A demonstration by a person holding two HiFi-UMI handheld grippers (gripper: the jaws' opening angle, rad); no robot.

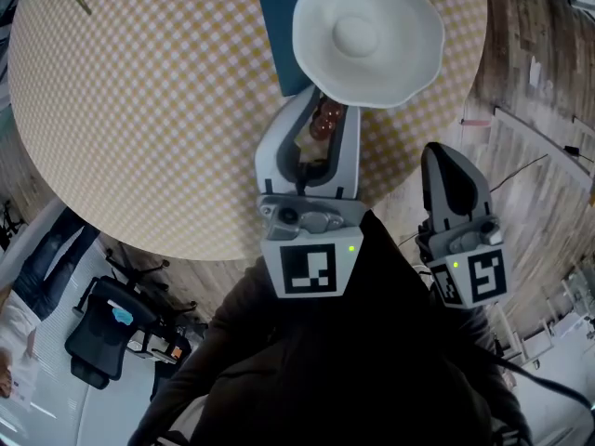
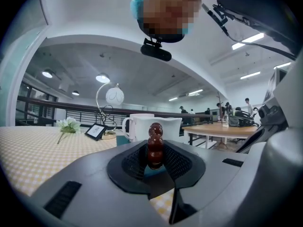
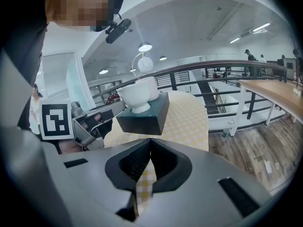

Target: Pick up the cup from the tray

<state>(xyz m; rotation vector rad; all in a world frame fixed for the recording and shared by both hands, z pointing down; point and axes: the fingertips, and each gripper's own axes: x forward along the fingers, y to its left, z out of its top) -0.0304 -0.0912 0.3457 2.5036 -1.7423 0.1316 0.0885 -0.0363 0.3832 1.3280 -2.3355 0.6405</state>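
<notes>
The round checked table carried a dark teal tray, and the white wavy-rimmed cup stood on that tray. The left gripper, just beside the tray, had its jaws clamped partway closed on an upright stack of brown beads. The right gripper, near the table's edge, was fully closed and empty.

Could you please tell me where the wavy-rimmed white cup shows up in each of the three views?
Head view: wavy-rimmed white cup, top centre.
Left gripper view: centre, behind the brown beads.
Right gripper view: upper left of centre.
Shared landmark: the dark teal tray under the cup, seen in all three.
</notes>
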